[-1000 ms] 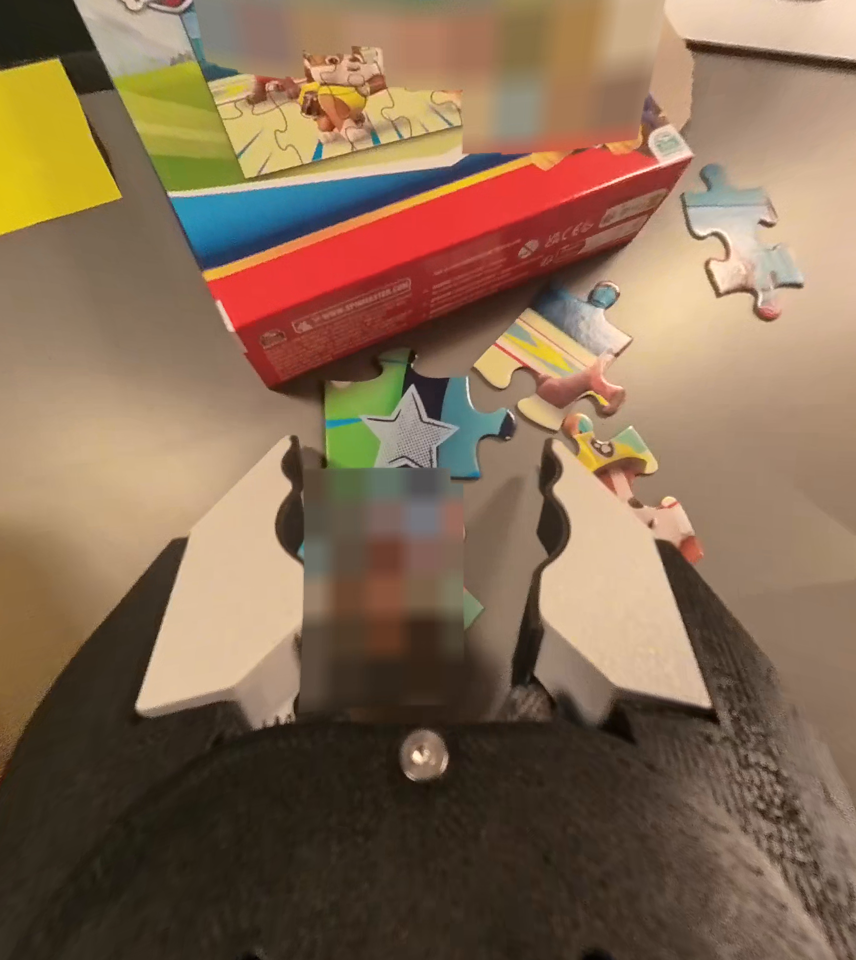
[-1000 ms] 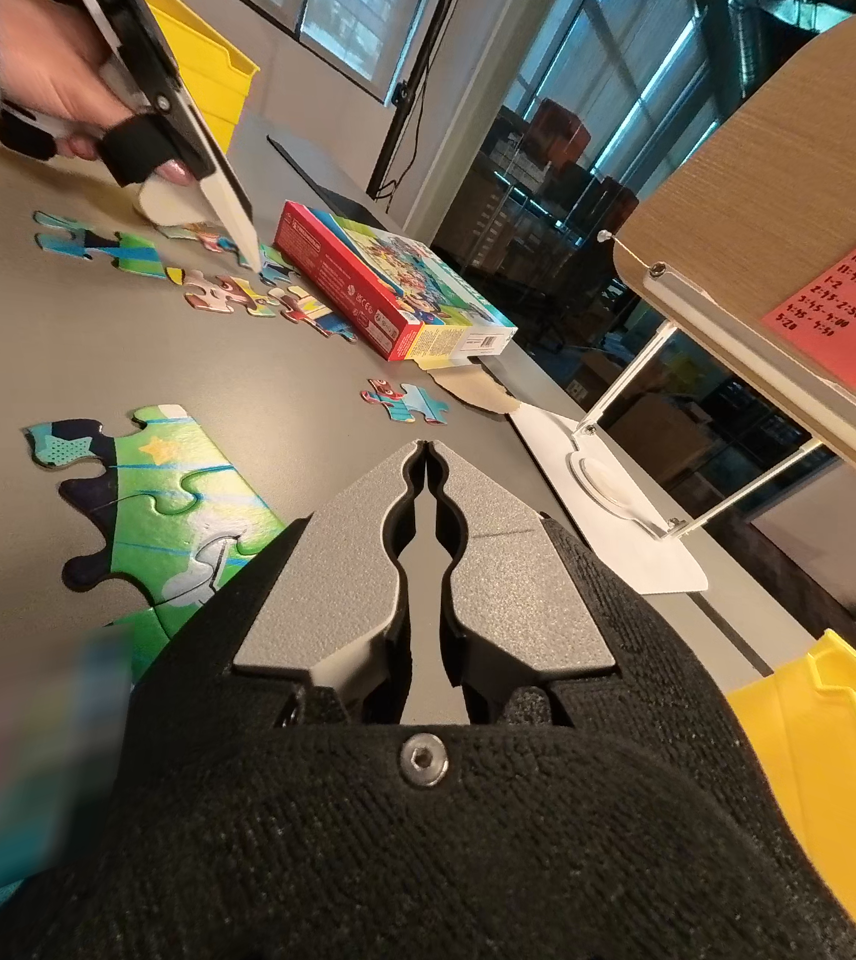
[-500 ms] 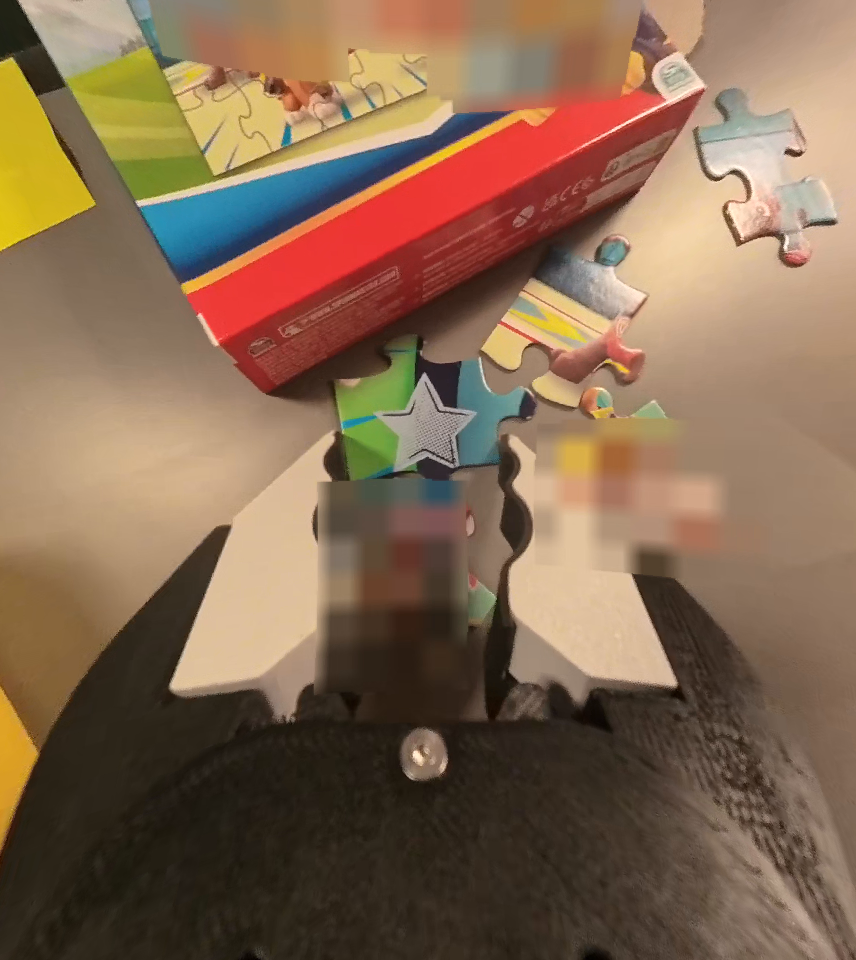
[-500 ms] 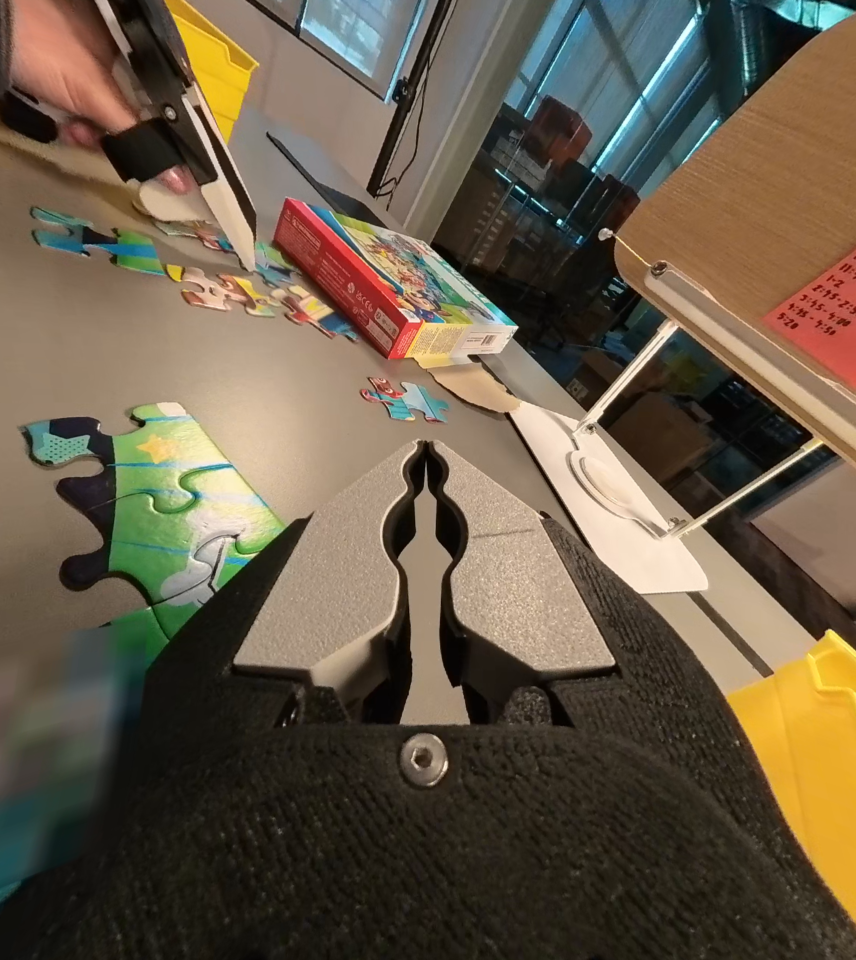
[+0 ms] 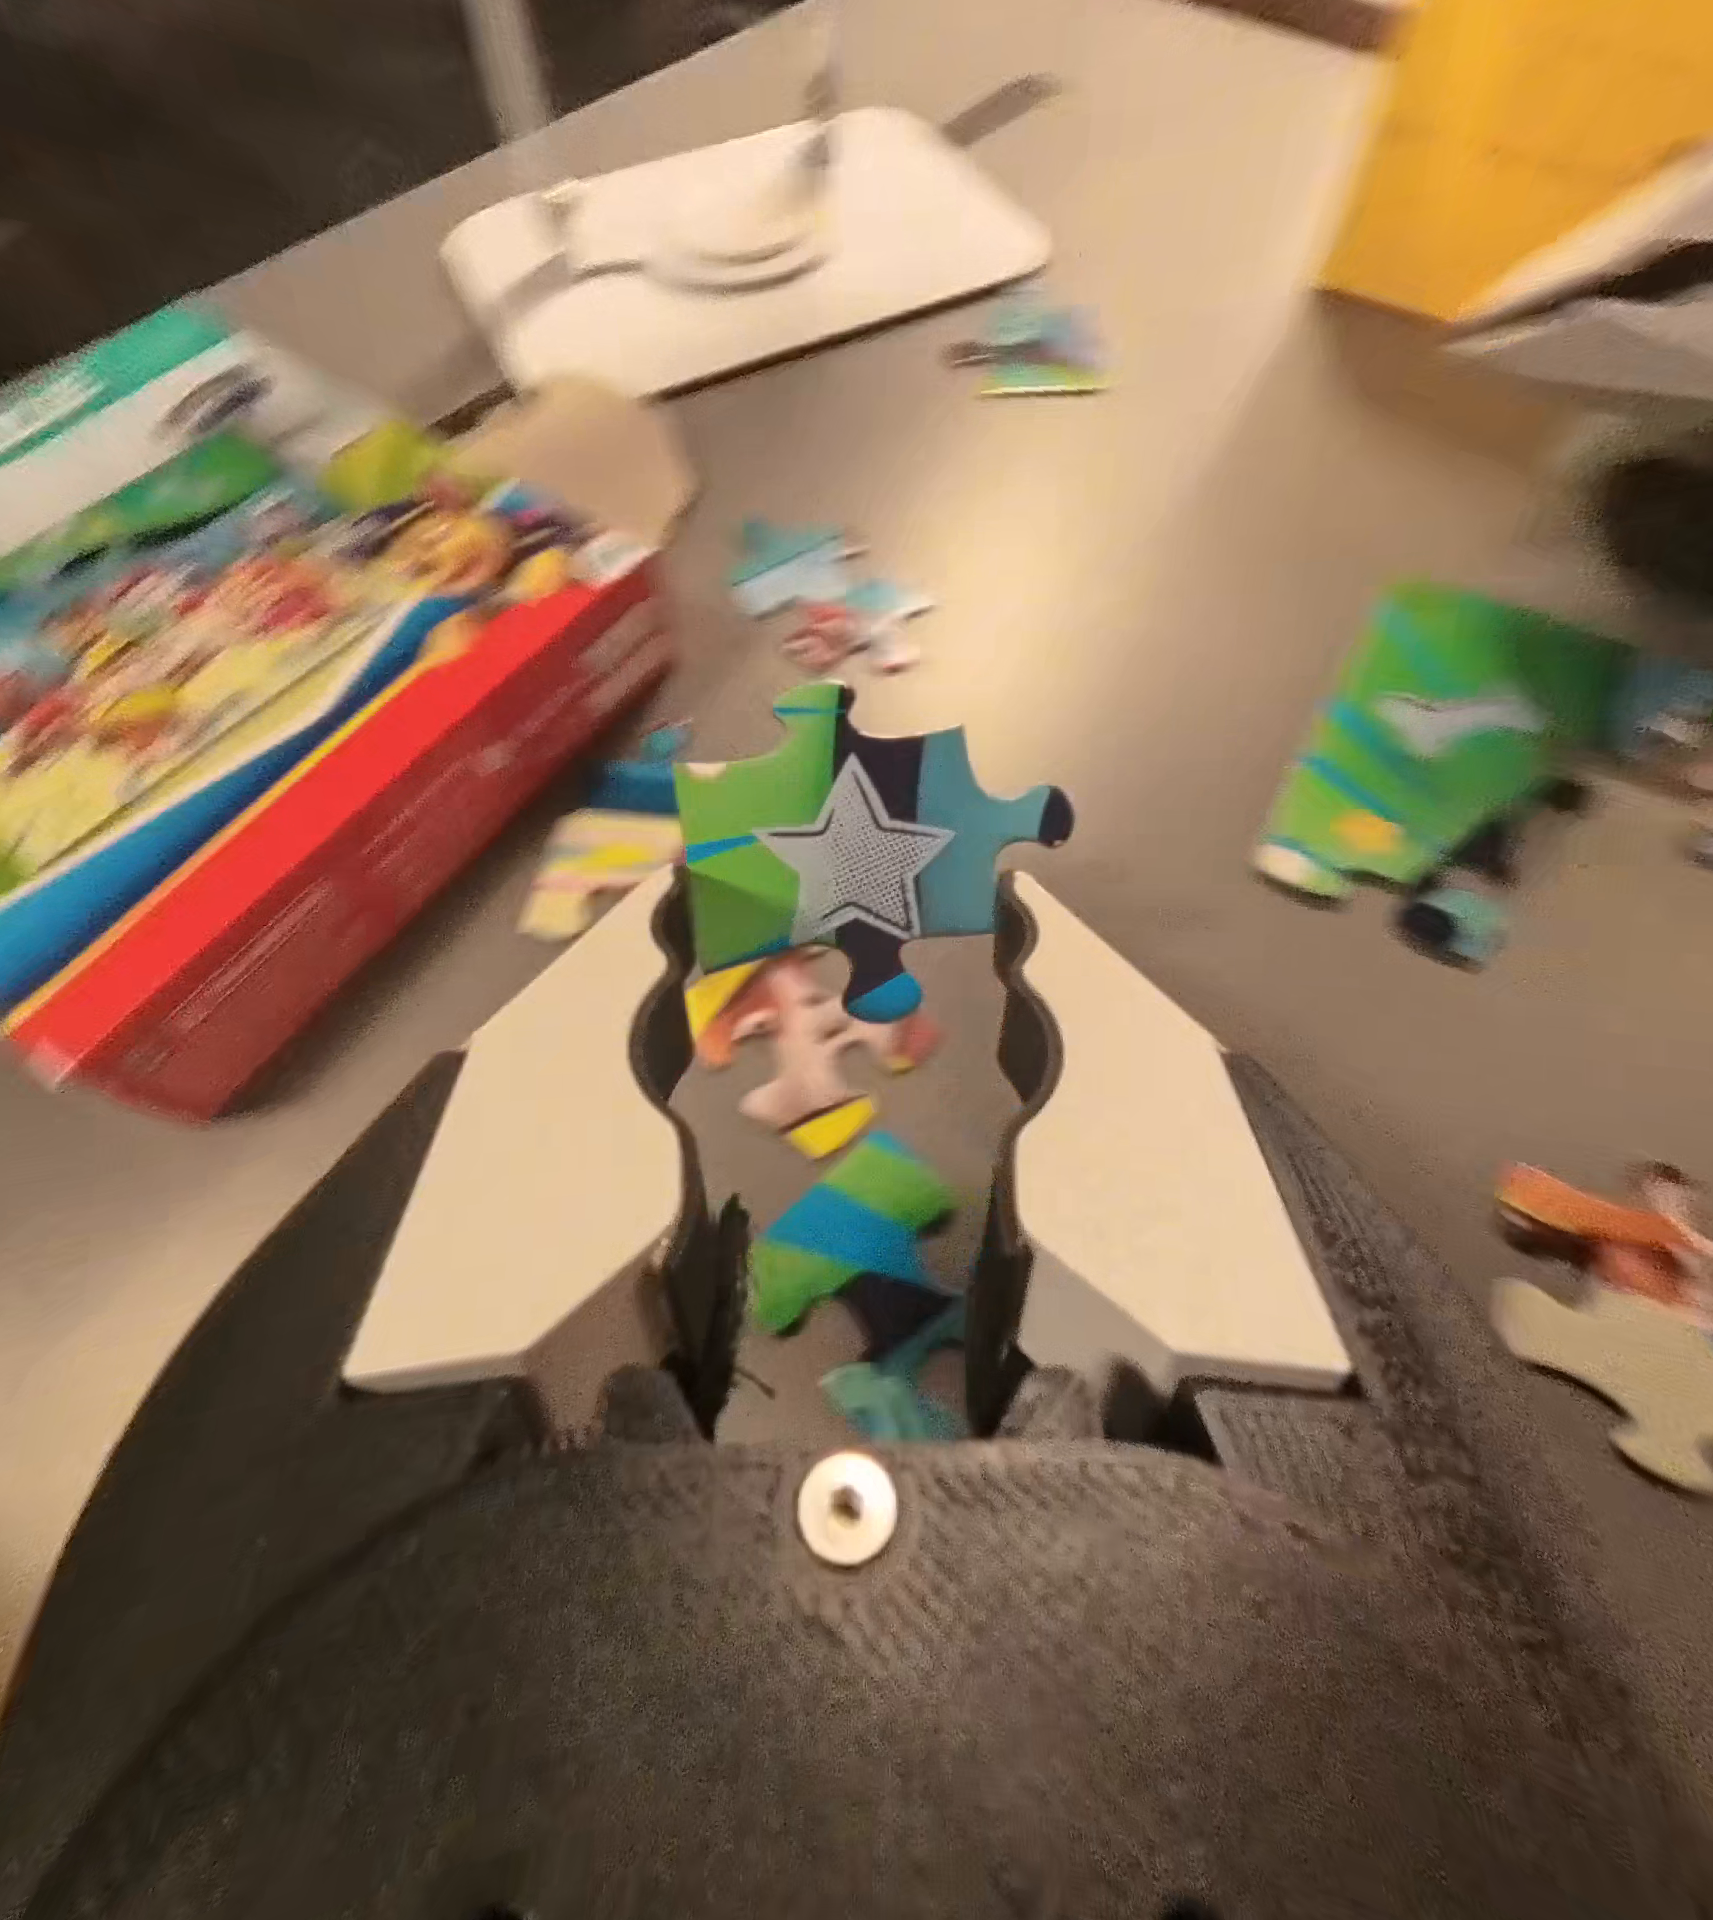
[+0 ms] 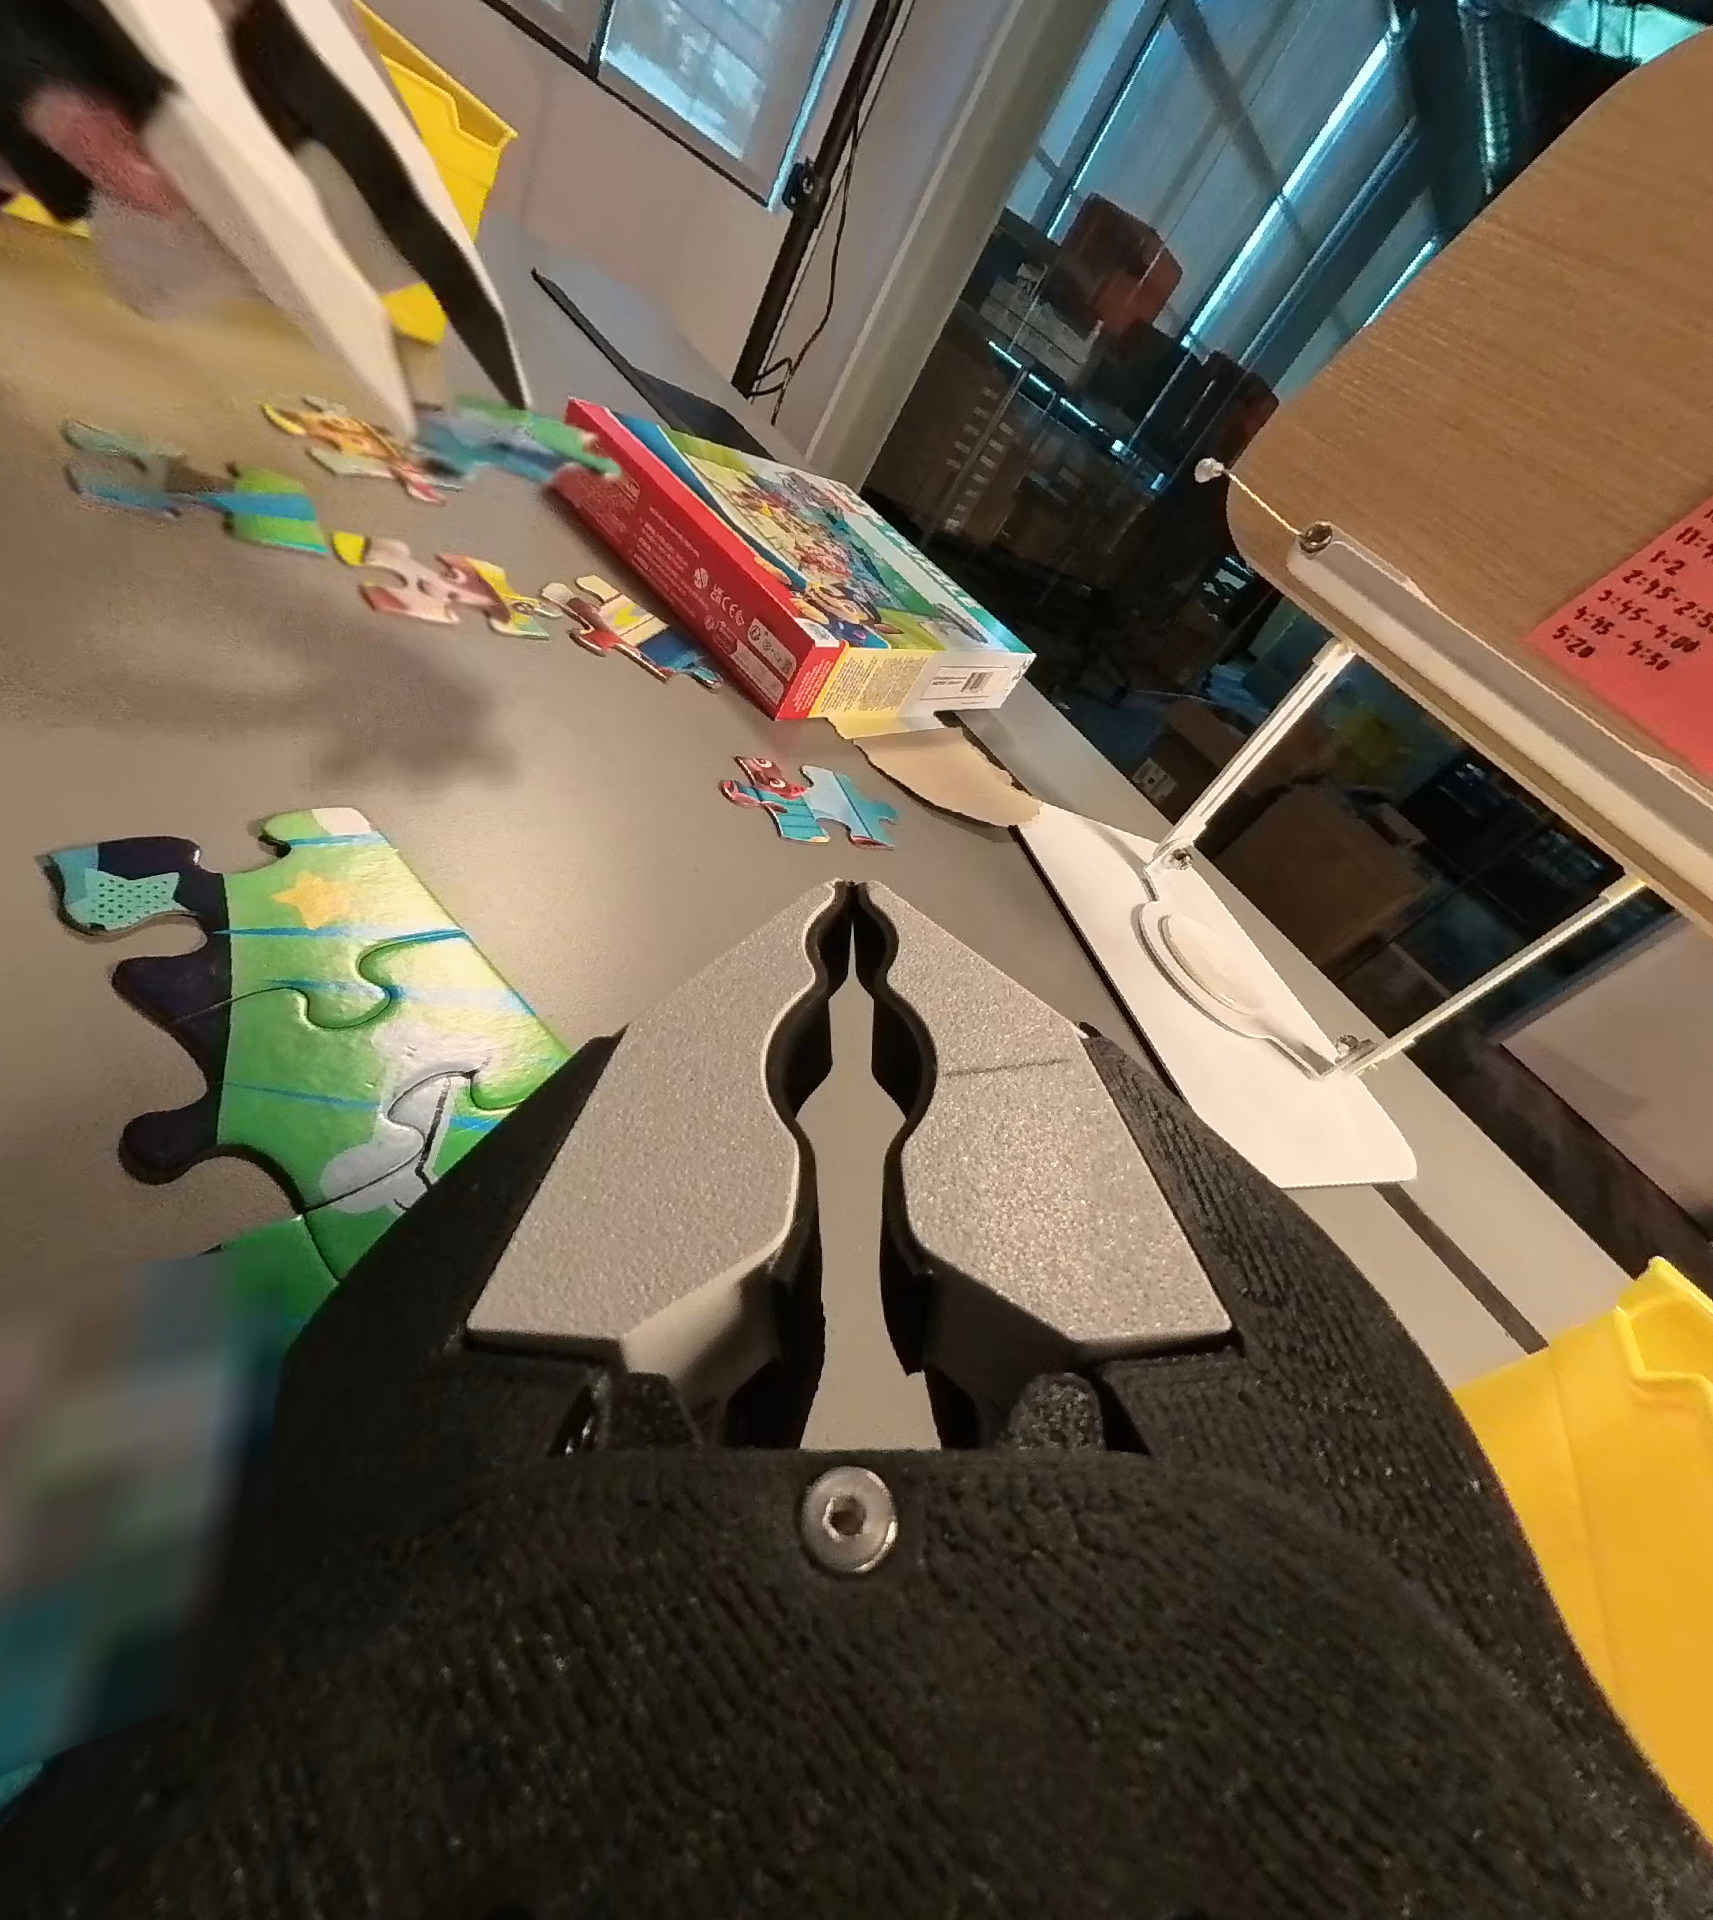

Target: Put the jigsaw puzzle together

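In the left wrist view, a star-printed puzzle piece (image 5: pixel 836 836) is gripped between the left gripper's (image 5: pixel 841 904) fingertips, above the table (image 5: pixel 1143 623), beside the puzzle box (image 5: pixel 260 727). In the right wrist view, the right gripper's (image 6: pixel 850 896) fingers are closed on nothing, near joined puzzle pieces (image 6: pixel 312 997).

The puzzle piece (image 5: pixel 857 844) in the left gripper (image 5: pixel 844 914) is green, navy and teal, with a dotted pale-grey star outlined in navy at its centre. The puzzle box (image 6: pixel 779 582) has red sides, a blue and yellow stripe and a multicoloured cartoon top; the joined puzzle section (image 6: pixel 312 997) is green with blue lines, a yellow star and a navy border. The bench (image 6: pixel 571 810) is plain grey, the bin (image 6: pixel 1662 1507) yellow, the sticky note (image 6: pixel 1704 613) pinkish red.
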`<state>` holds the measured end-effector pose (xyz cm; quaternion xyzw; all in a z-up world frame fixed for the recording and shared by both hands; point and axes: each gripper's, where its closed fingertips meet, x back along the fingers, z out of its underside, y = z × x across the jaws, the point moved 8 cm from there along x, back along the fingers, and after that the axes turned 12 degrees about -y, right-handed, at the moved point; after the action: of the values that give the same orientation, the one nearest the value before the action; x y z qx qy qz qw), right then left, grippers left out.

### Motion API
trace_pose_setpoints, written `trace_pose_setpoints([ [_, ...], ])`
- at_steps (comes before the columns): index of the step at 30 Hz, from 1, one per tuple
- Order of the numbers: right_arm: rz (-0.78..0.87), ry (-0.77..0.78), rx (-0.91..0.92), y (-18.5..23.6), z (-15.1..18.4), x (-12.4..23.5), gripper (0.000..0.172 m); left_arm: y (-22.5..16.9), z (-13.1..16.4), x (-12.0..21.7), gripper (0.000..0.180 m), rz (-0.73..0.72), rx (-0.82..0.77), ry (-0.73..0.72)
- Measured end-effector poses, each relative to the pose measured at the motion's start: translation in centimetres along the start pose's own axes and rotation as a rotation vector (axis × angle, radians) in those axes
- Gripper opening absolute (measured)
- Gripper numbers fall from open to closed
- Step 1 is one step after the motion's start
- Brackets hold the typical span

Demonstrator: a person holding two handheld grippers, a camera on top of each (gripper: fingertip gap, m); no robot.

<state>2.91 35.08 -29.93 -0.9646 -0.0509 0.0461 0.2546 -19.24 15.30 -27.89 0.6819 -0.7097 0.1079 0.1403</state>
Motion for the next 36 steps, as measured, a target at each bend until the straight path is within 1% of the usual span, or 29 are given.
trace_pose_setpoints([
  [2, 0.0, 0.0, 0.001, 0.0, 0.0, 0.0, 0.0, -3.1, -0.5, -0.3, 0.057, 0.143, -0.108, 0.003],
  [4, 0.0, 0.001, 0.001, 0.0, 0.0, 0.0, 0.0, -6.0, -0.2, -0.8, 0.057, 0.277, -0.223, 0.05],
  [7, -0.001, 0.001, 0.001, 0.0, 0.0, 0.0, 0.0, -8.7, 0.6, -1.7, 0.057, 0.392, -0.321, 0.144],
  [9, -0.002, 0.002, 0.002, 0.0, 0.0, 0.0, 0.0, -9.3, 1.0, -2.1, 0.057, 0.443, -0.33, 0.171],
  [13, -0.004, 0.003, 0.002, 0.0, 0.0, 0.0, 0.0, -9.1, 1.7, -2.2, 0.057, 0.531, -0.273, 0.212],
  [16, -0.005, 0.005, 0.003, 0.1, 0.0, 0.0, 0.0, -9.0, 2.1, -2.3, 0.057, 0.568, -0.293, 0.252],
  [25, -0.005, 0.006, 0.004, 0.1, 0.0, -0.1, 0.0, -8.7, 2.4, -3.4, 0.057, 0.602, -0.357, 0.335],
  [32, -0.006, 0.007, 0.006, 0.1, 0.0, -0.1, 0.0, -8.7, 2.4, -3.8, 0.058, 0.619, -0.343, 0.368],
  [35, -0.011, 0.003, 0.004, 0.1, 0.0, -0.1, 0.0, -8.9, 2.3, -3.5, 0.079, 0.627, -0.317, 0.36],
  [36, -0.02, 0.002, 0.001, 0.2, 0.0, -0.1, 0.0, -8.9, 2.3, -3.3, 0.082, 0.621, -0.307, 0.346],
])
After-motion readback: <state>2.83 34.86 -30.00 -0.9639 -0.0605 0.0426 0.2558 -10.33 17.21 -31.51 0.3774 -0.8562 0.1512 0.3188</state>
